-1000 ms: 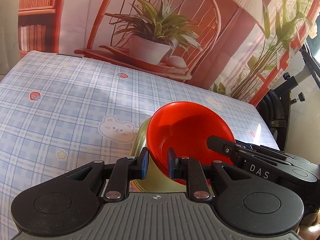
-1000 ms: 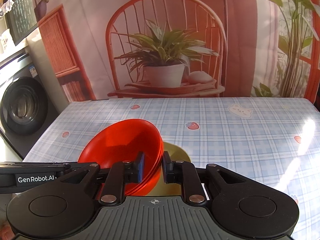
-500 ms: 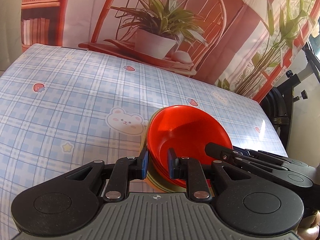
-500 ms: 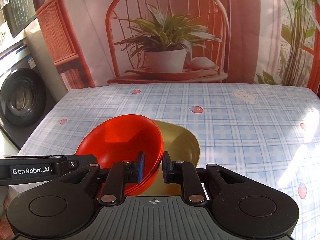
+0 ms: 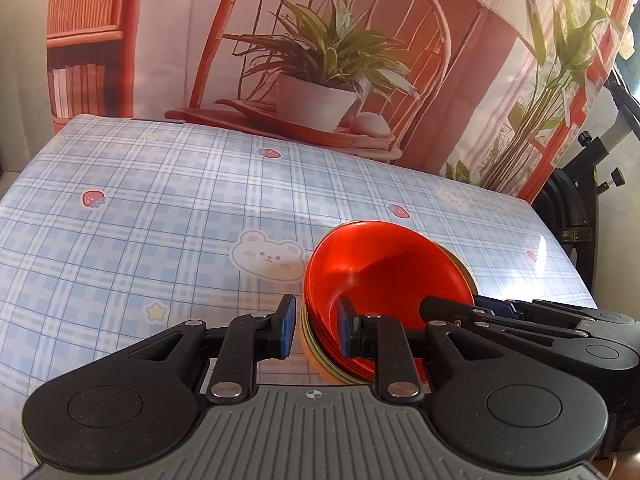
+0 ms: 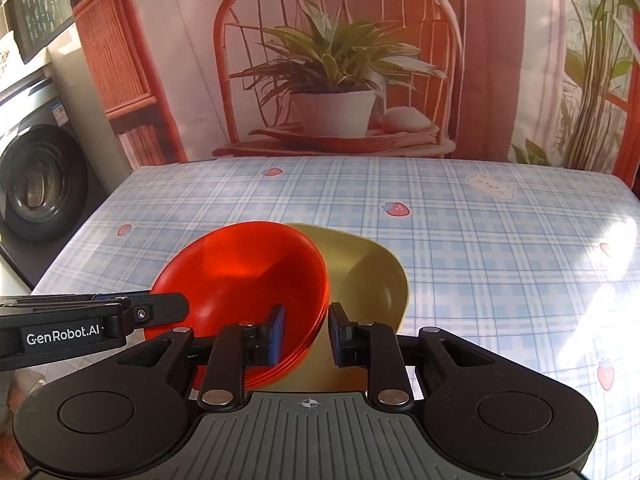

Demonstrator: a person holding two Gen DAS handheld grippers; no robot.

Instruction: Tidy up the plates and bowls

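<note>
A stack of red bowls (image 5: 380, 276) rests tilted in an olive-yellow bowl (image 6: 364, 272) on the checked tablecloth. My left gripper (image 5: 316, 328) has its jaws open, one finger on each side of the red stack's left rim, not pressing it. My right gripper (image 6: 306, 332) is also open, straddling the right rim of the red bowls (image 6: 244, 276), with a gap on both sides. The right gripper's body shows in the left wrist view (image 5: 532, 320). The left gripper's body shows in the right wrist view (image 6: 80, 320).
The blue checked tablecloth (image 5: 160, 220) stretches ahead, printed with bears and strawberries. A backdrop (image 6: 340, 80) with a printed chair and potted plant hangs behind the table. A washing machine (image 6: 32, 184) stands left. A black stand (image 5: 580, 216) stands right.
Both grippers lowered the red bowls into the yellow bowl on the table, then opened: the jaws that pinched the rim now stand apart from it.
</note>
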